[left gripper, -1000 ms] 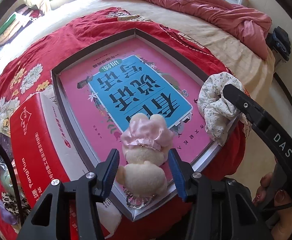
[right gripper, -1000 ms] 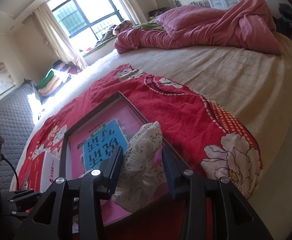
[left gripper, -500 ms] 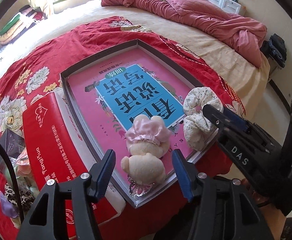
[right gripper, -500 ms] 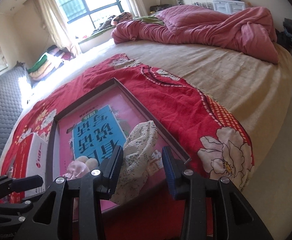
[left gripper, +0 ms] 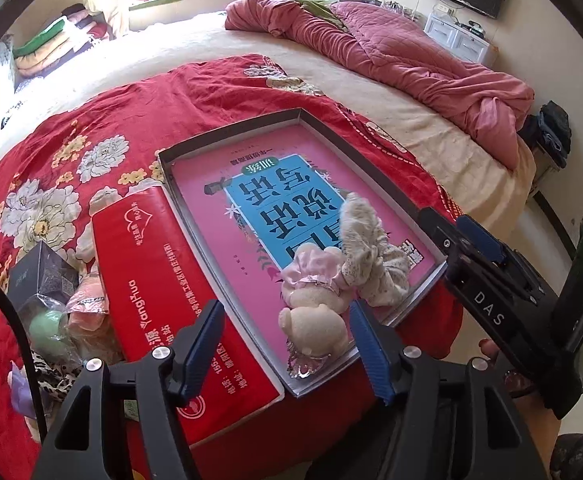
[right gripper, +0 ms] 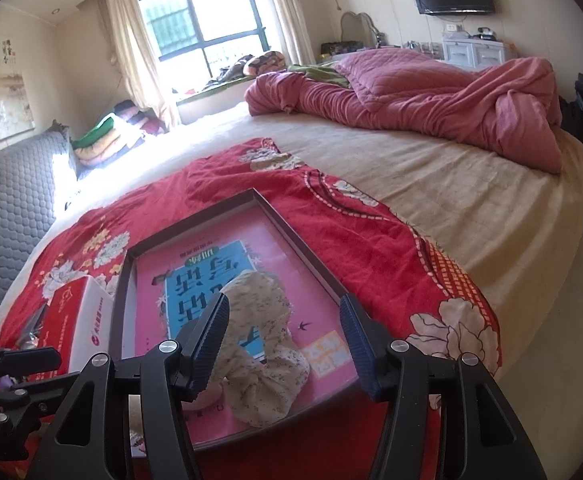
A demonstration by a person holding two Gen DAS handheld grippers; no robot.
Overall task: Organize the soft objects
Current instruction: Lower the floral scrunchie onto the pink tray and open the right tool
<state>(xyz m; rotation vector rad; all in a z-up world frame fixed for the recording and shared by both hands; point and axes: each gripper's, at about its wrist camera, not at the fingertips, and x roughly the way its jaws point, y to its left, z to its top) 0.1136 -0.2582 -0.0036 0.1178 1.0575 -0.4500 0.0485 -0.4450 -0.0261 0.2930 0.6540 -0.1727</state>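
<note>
A shallow grey tray (left gripper: 227, 132) with a pink and blue printed bottom lies on the red blanket. In its near corner lies a cream plush toy (left gripper: 311, 320) with a pink frill. A floral fabric scrunchie (left gripper: 367, 256) rests against it. My left gripper (left gripper: 285, 316) hovers above the toy, jaws opening, pads clear of it. In the right wrist view my right gripper (right gripper: 284, 308) is over the scrunchie (right gripper: 267, 340), jaws opening. The scrunchie lies loose in the tray (right gripper: 191, 220) close to the left finger, not pinched.
A red tissue box (left gripper: 163, 280) lies along the tray's left side. Beyond it sit a dark box (left gripper: 39, 276) and bagged soft items (left gripper: 51, 332). A crumpled pink quilt (left gripper: 391, 52) covers the far bed. The bed edge and floor are at right.
The right gripper carried the scrunchie into the tray beside the plush toy and let it go. Both pairs of jaws widened, and the left gripper rose and drew back from the toy.
</note>
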